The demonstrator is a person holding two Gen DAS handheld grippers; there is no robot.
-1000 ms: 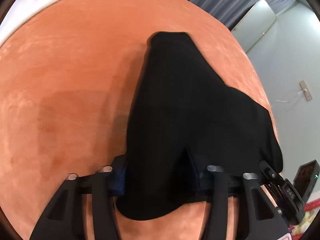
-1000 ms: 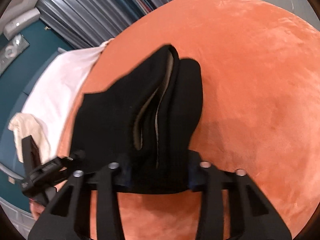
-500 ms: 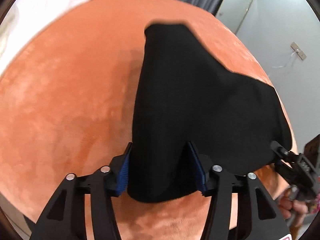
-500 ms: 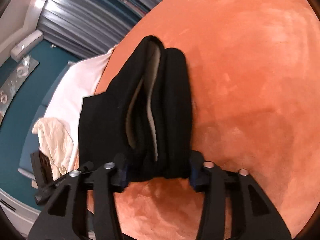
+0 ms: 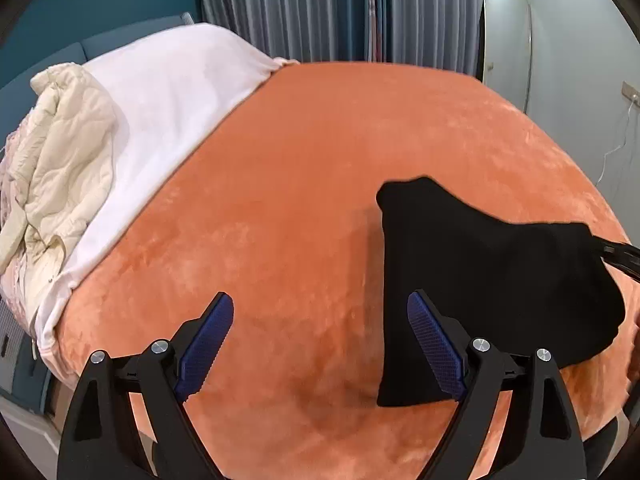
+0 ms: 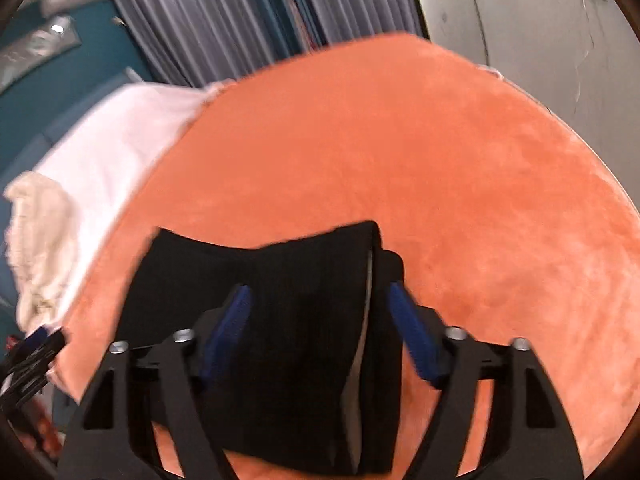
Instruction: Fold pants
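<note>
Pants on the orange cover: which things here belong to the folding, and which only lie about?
Job:
pants, black, lying on the orange cover
left gripper, open beside them
right gripper, open around them

Lying about:
white sheet
cream quilt, bunched up
curtains

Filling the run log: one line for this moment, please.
left gripper: open, empty | right gripper: open around folded black pants | pants on orange blanket

My right wrist view is motion-blurred, so I can't tell whether the right tool (image 6: 318, 334) touches the black pants (image 6: 288, 344). Their near edge runs behind its frame. The left view cuts off the pants (image 5: 496, 280) at the right, behind the other tool.
</note>
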